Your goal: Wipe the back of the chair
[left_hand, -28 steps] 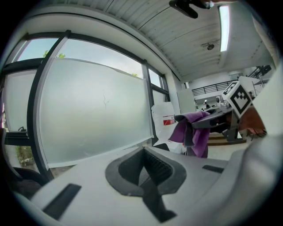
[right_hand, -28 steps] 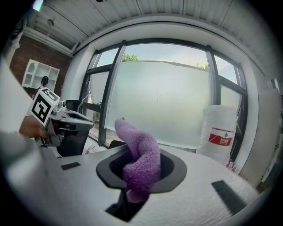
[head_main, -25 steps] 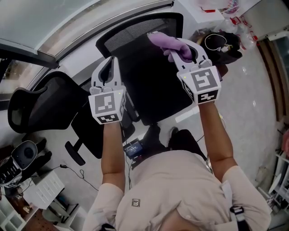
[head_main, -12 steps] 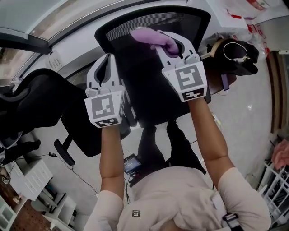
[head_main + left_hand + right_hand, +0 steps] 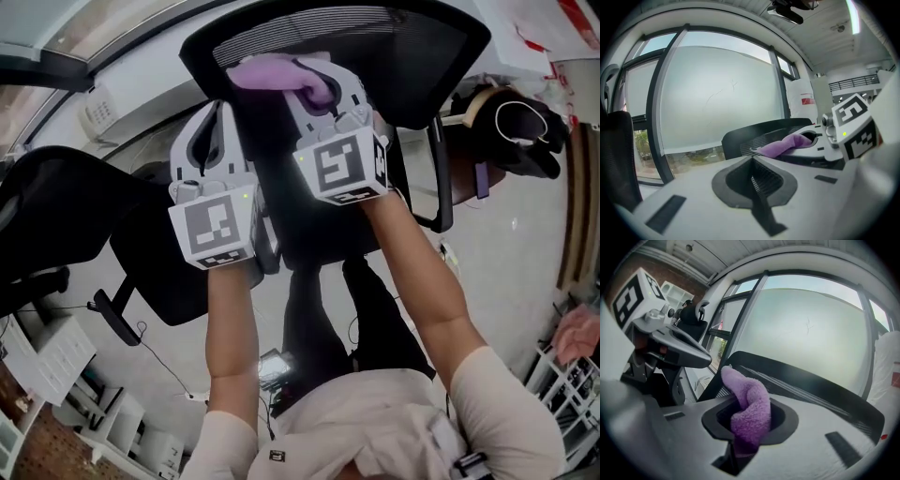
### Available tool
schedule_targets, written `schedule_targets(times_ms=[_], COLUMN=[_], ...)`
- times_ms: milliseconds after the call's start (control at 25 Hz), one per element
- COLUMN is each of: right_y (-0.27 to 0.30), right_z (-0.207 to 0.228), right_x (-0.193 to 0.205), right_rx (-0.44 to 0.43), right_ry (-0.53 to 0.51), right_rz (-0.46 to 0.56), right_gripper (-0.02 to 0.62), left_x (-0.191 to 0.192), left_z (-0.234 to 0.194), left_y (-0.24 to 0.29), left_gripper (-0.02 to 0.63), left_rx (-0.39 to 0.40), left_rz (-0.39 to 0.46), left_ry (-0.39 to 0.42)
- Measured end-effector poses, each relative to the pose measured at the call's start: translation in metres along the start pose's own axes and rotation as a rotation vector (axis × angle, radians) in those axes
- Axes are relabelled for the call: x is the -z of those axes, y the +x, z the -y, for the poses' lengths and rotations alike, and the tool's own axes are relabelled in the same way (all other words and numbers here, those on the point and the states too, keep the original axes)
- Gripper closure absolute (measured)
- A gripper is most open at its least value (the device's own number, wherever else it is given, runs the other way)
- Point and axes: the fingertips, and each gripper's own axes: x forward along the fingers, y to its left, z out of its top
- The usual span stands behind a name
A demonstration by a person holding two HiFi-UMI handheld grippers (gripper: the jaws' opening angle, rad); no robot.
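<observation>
Left gripper (image 5: 223,117) hung shut with nothing in it, just beside the other one, not helping at all. Next over, the purple cloth (image 5: 267,69) was pinched in my right gripper (image 5: 323,84), up against the top band of the chair back (image 5: 427,52). Within a second it'd slid from the right part of that band to the left. I reckon the top pass was nearly done, with the lower mesh still to go.

Black mesh chair back (image 5: 422,47) upright — purple cloth (image 5: 272,70) at top edge

A spare black chair (image 5: 56,216) stands near white shelves (image 5: 42,356).
</observation>
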Motion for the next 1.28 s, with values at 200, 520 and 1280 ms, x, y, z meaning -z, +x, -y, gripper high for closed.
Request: schedule_targets(times_ms=[200,520,1280], right_y=[0.021,0.034,-0.094], right_z=[-0.020,-0.016,0.208], right_x=[0.008,0.016,0.165], right_rx=[-0.026,-0.045,0.362], right_ry=[-0.057,-0.084,0.070], right_rz=[-0.011,0.023,-0.184], right_gripper=[0.523,0.523,0.523], left_x=[0.014,0.029,0.007], left_z=[-0.005,0.000,0.129], left_y=[0.009,0.028,0.095], left_gripper=[0.600,0.600,0.600], left_rx=[-0.022,-0.033,0.102], left_rz=[-0.003,-0.032,-0.046], left_ry=[0.000,-0.006,0.036])
